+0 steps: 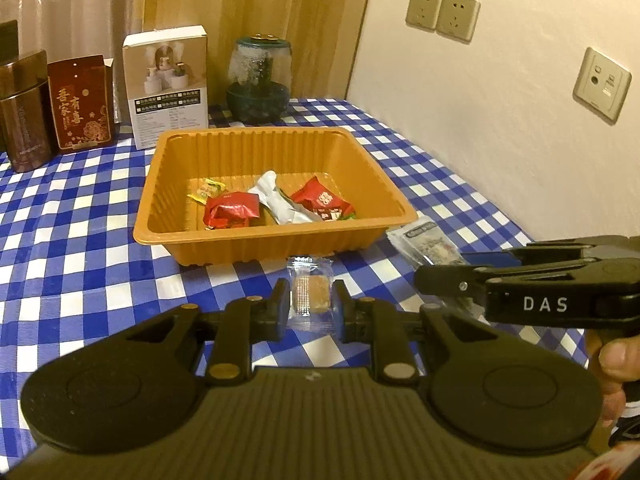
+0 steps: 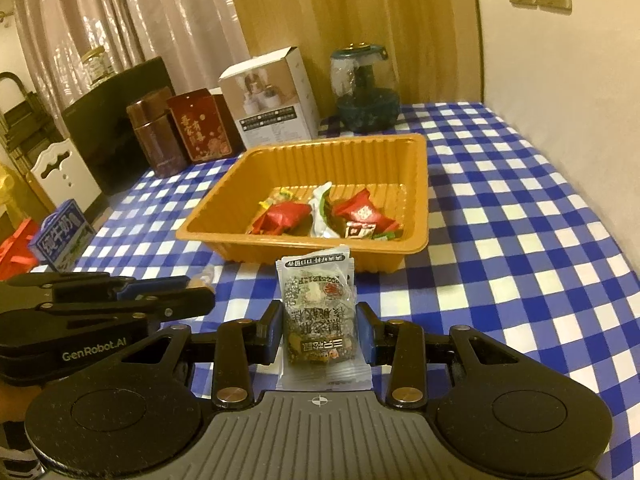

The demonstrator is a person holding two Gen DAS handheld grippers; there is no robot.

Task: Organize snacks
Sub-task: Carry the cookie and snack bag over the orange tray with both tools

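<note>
An orange plastic tray [image 1: 224,236] [image 2: 224,240] sits on the blue checked tablecloth and holds several wrapped snacks, red ones [image 1: 232,210] [image 2: 362,210] and a white one [image 1: 276,200]. My left gripper [image 1: 311,308] is shut on a small clear packet with a brown candy [image 1: 310,292], just in front of the tray. My right gripper [image 2: 320,332] is shut on a clear packet of mixed nuts [image 2: 318,312], in front of the tray's near right corner. The right gripper also shows in the left wrist view [image 1: 448,276], at the right.
Behind the tray stand a white carton [image 1: 168,84], a red box [image 1: 82,108], a brown tin [image 1: 24,116] and a dark glass jar [image 1: 258,80]. A wall [image 1: 500,120] runs along the table's right edge. A blue milk carton [image 2: 60,240] lies beyond the left edge.
</note>
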